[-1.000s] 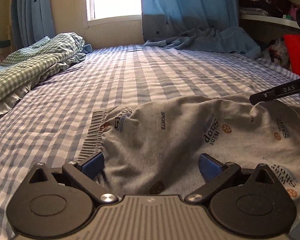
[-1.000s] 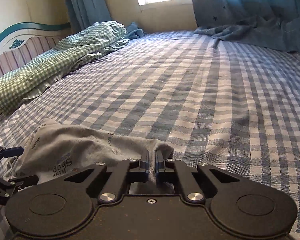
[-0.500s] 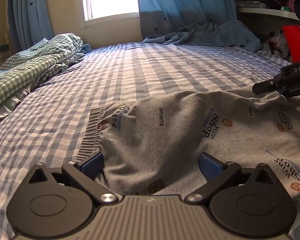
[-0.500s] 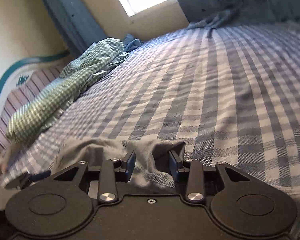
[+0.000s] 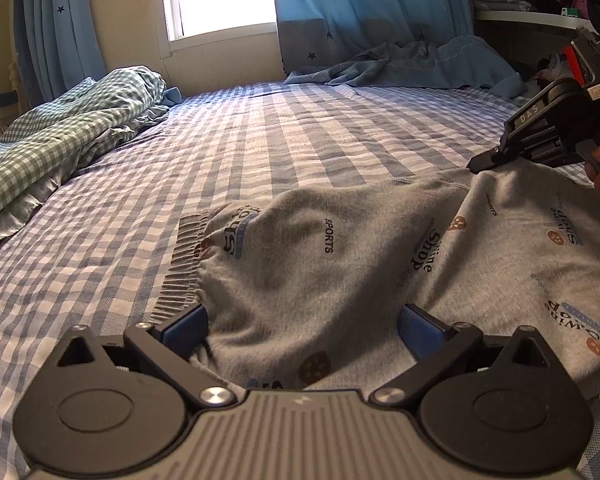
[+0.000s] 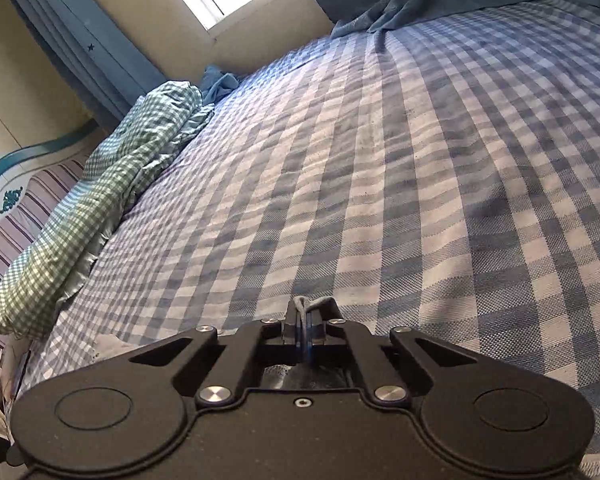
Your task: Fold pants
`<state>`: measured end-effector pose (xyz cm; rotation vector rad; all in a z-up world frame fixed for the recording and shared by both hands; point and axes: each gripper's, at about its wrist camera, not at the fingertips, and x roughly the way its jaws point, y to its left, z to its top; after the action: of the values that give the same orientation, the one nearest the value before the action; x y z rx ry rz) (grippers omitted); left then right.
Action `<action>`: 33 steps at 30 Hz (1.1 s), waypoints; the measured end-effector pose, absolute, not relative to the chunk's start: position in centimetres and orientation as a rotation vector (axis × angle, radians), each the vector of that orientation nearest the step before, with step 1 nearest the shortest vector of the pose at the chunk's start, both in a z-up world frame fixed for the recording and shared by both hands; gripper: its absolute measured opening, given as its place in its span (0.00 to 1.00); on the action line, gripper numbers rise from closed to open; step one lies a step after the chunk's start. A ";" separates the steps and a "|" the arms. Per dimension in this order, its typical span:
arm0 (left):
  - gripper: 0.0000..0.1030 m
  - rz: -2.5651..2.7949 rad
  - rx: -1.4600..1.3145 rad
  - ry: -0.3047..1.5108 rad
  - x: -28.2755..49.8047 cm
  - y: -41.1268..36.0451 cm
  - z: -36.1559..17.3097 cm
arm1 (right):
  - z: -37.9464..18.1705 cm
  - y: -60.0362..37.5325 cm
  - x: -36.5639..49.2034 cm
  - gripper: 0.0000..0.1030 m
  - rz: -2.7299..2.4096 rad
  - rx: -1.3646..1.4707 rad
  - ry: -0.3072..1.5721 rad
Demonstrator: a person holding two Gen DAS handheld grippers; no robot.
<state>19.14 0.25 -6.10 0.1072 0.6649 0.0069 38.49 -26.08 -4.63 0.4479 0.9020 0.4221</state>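
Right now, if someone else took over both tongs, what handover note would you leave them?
Left tongs: open, low over the grey printed cotton pants, pads either side of a fabric hump, not pinching.
Right tongs: shut on a small fold of the pants' edge at the right end.
Pants: lying crumpled across the near part of the blue checked bedsheet, ribbed waistband at the left end.
Done: one edge gripped.
Left: probably grip the waistband end with the left tongs, spread the pants flat, then fold.
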 end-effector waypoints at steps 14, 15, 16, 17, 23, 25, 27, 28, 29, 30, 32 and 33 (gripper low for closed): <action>1.00 0.008 0.113 0.664 19.2 0.3 -6.1 | -0.6 -28.0 25.3 0.88 0.215 0.057 0.641; 1.00 0.008 0.113 0.664 19.2 0.3 -6.1 | -0.9 -27.9 23.7 0.89 0.195 0.015 0.626; 1.00 0.008 0.114 0.664 19.2 0.2 -6.1 | -1.2 -27.9 22.2 0.95 0.173 -0.019 0.612; 1.00 0.009 0.116 0.665 19.2 0.3 -6.1 | -1.6 -28.0 20.8 0.98 0.147 -0.051 0.601; 1.00 0.011 0.120 0.664 19.2 0.2 -6.1 | -5.0 -29.6 13.4 0.99 -0.035 -0.286 0.585; 1.00 0.013 0.122 0.663 19.1 0.1 -6.1 | -5.7 -31.5 11.5 0.99 -0.080 -0.262 0.575; 1.00 0.013 0.123 0.663 19.1 0.1 -6.1 | -6.0 -34.2 9.7 0.99 -0.115 -0.202 0.560; 1.00 0.012 0.121 0.663 19.2 0.1 -6.1 | -6.1 -35.5 9.0 0.99 -0.126 -0.183 0.557; 1.00 0.012 0.120 0.663 19.1 0.1 -6.1 | -6.1 -37.1 8.3 0.99 -0.145 -0.165 0.553; 1.00 0.012 0.121 0.663 19.1 0.1 -6.1 | -6.2 -38.8 7.7 0.99 -0.166 -0.148 0.550; 1.00 0.012 0.121 0.663 19.2 0.1 -6.1 | -6.3 -42.2 7.0 0.99 -0.216 -0.116 0.555; 1.00 0.012 0.121 0.663 19.1 0.1 -6.1 | -6.2 -44.1 6.6 0.99 -0.236 -0.088 0.553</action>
<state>19.15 0.07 -6.12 0.1209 0.6633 0.0120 6.57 -44.12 -6.20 -0.0878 0.5526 -0.2359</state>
